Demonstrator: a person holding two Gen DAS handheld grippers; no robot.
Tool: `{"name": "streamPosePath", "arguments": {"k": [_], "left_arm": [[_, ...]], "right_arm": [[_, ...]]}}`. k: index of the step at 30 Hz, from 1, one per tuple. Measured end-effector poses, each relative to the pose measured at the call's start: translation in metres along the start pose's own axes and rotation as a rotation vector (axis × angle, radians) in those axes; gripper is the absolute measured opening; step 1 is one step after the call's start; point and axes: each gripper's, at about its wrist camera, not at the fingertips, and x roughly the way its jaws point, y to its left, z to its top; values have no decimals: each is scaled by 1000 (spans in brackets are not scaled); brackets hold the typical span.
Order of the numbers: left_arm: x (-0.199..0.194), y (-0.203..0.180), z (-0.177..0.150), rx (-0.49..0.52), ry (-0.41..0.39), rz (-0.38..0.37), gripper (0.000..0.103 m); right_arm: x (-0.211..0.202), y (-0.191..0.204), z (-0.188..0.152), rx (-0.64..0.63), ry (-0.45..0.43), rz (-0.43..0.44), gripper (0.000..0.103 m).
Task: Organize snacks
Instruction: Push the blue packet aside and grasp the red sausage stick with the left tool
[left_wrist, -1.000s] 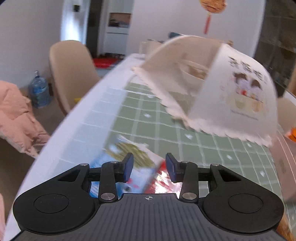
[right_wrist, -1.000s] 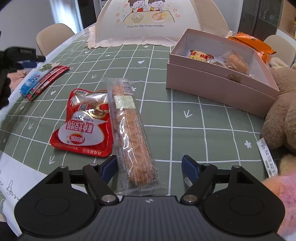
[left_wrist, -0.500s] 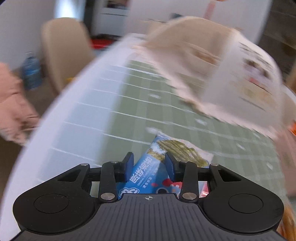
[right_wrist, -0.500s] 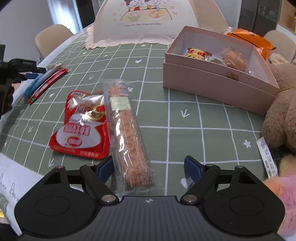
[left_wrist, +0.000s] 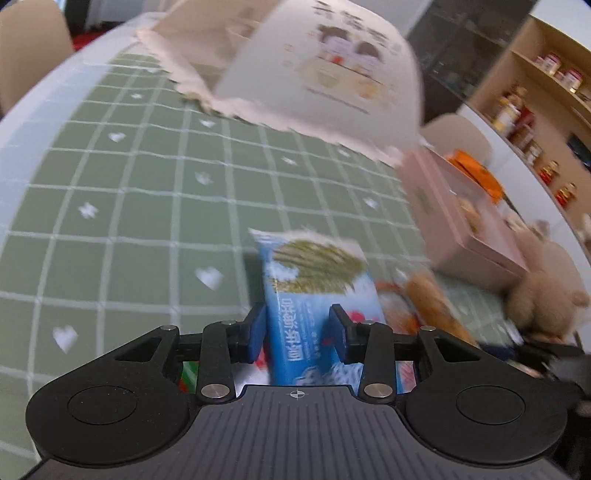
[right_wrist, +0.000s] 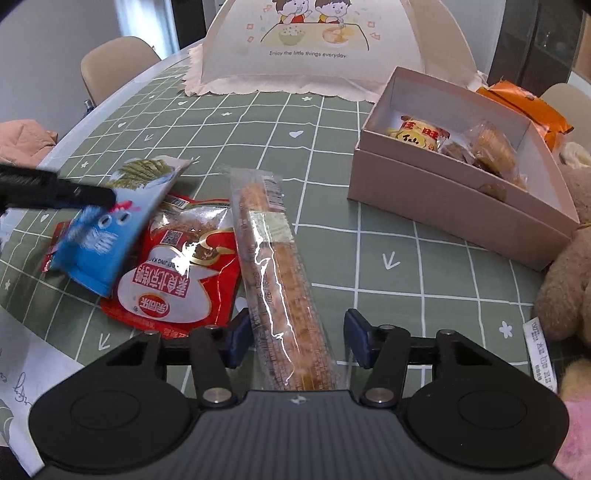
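Right gripper (right_wrist: 295, 338): jaws closing, pads not yet on the stick pack (right_wrist: 275, 273) between them; pack on the table, long axis running away from the jaws. Left gripper (left_wrist: 297, 334): clamped on blue packet (left_wrist: 314, 280), lifted. Box (right_wrist: 458, 206) right of pack.

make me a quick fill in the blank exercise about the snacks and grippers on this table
1. The left gripper holds a flat snack packet whose main colour is ____.
2. The long clear-wrapped biscuit stick lies between the fingers of the ____ gripper, whose jaws are closing.
3. The open pink cardboard box stands on a ____ checked tablecloth.
4. The red foil snack pouch lies outside the box, to the ____ of the biscuit stick in the right wrist view.

Missing words: blue; right; green; left
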Motion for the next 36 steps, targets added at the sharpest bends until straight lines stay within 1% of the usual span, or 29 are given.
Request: {"name": "streamPosePath", "arguments": {"k": [4,8,9,11,13,14,15,16,17,18,19,20,22,23,24,25,28,30,33,35,36], "left_arm": [[-1,-18,-7,44,52,-35,41],[9,-25,-8,14,65,-69,41],[12,-28,-8,11,69,-89,42],[16,-40,-8,40,80,-140,42],[13,-54,-10,96,94,-207,42],[10,-60,-12,123,95,-228,42],[7,-62,-12,144,87,-232,42],[3,-61,-12,161,69,-217,42],[-1,-58,-10,173,44,-175,42],[-3,-54,-7,178,26,-127,42],[-4,-45,-3,187,8,-48,41],[-4,-38,0,193,-2,12,41],[-4,-21,6,197,-16,92,41],[-3,-11,10,190,-8,120,41],[-2,-4,11,186,10,131,41],[0,1,12,185,32,125,41],[1,2,11,226,115,63,42],[1,-9,3,327,160,58,42],[4,-32,-12,502,197,73,50],[5,-45,-18,580,208,66,50],[7,-50,-20,598,217,61,50]], "right_arm": [[-2,-1,1,8,-6,-10,54],[-12,7,6,-14,-64,6,55],[-14,11,6,-26,-72,12,55],[-14,14,8,-33,-70,20,56],[-13,14,7,-31,-58,39,56],[-14,13,5,-30,-57,40,56],[-14,12,3,-29,-54,36,56],[-14,10,2,-26,-51,31,56],[-13,6,-1,-17,-44,24,56],[-13,3,-3,-7,-37,18,56],[-11,-2,-6,7,-27,13,56],[-10,-5,-8,20,-19,13,57],[-9,-13,-14,51,-5,15,59],[-9,-16,-16,54,-8,14,61],[-9,-17,-18,54,-9,9,63],[-10,-18,-20,52,-10,6,64],[-11,-17,-23,40,-13,1,67],[-11,-17,-24,36,-17,-1,70],[-9,-14,-24,26,-21,-7,76],[-9,-12,-25,19,-25,-12,79],[-8,-11,-25,17,-26,-14,81]]}}
